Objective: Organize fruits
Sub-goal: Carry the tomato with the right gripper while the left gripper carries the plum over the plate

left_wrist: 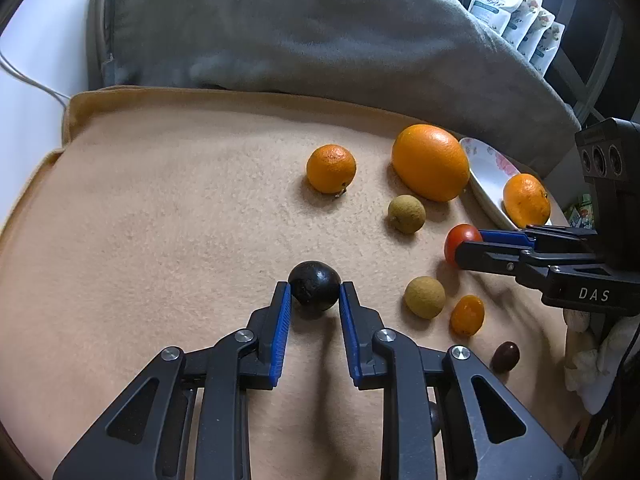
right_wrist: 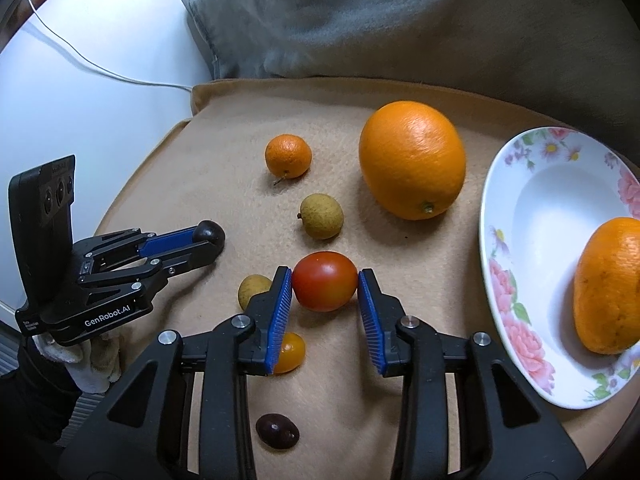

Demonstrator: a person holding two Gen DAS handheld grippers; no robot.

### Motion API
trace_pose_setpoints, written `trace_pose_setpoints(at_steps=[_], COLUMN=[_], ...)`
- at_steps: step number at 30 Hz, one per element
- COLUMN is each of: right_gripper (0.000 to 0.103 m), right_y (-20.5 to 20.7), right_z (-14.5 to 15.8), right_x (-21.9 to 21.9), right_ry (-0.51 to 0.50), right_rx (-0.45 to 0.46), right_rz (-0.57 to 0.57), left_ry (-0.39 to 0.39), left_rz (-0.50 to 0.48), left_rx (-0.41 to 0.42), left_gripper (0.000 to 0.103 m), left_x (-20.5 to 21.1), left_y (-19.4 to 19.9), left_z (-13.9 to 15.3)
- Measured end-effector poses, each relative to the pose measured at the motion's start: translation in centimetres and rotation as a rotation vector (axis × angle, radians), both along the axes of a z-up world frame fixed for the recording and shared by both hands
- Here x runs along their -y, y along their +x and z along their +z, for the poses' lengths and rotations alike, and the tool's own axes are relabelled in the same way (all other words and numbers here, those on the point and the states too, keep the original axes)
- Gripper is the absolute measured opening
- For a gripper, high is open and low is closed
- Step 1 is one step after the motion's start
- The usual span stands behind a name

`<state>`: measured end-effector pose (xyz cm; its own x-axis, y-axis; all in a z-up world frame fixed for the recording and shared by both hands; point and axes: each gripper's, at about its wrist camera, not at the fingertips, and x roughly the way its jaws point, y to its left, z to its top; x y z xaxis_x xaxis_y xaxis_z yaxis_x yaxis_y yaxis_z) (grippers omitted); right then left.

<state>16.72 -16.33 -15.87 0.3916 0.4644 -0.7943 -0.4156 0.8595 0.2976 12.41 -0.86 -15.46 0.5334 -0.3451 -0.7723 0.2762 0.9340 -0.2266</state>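
My left gripper (left_wrist: 314,294) has its blue pads against both sides of a dark round fruit (left_wrist: 315,286) on the tan cloth (left_wrist: 180,220); it also shows in the right wrist view (right_wrist: 210,234). My right gripper (right_wrist: 325,286) closes on a red tomato (right_wrist: 325,286), pads touching its sides; in the left wrist view the tomato (left_wrist: 460,240) sits at its fingertips. A floral plate (right_wrist: 516,216) at the right holds one orange (right_wrist: 608,284). A big orange (right_wrist: 412,158), a mandarin (right_wrist: 288,156), two longans (right_wrist: 322,216), a kumquat (right_wrist: 292,352) and a dark grape (right_wrist: 277,431) lie on the cloth.
A grey cushion (left_wrist: 300,28) lies behind the cloth. A white surface with a cable (right_wrist: 92,64) is at the left. Snack pouches (left_wrist: 516,12) stand at the back right.
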Motion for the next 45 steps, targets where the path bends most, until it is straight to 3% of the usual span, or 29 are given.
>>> trace_pose_setpoints(at_steps=[16, 33, 45], right_gripper=[0.036, 0.035, 0.036], right_y=[-1.7, -2.7, -0.8], right_z=[3.2, 5.9, 5.6], right_x=[2.7, 11.7, 15.8], right_ry=[-0.010, 0.017, 0.006], right_rx=[0.100, 0.173, 0.179], right_rz=[-0.049, -0.218, -0.295], left_ry=[-0.045, -0.082, -0.059], left_rz=[-0.026, -0.160, -0.256], left_rx=[0.058, 0.115, 0.090], left_gripper=[0.023, 0.023, 0.023], left_x=[0.6, 8.4, 14.0], left_y=[-1.3, -0.5, 0.9], left_z=[3.1, 6.0, 5.9])
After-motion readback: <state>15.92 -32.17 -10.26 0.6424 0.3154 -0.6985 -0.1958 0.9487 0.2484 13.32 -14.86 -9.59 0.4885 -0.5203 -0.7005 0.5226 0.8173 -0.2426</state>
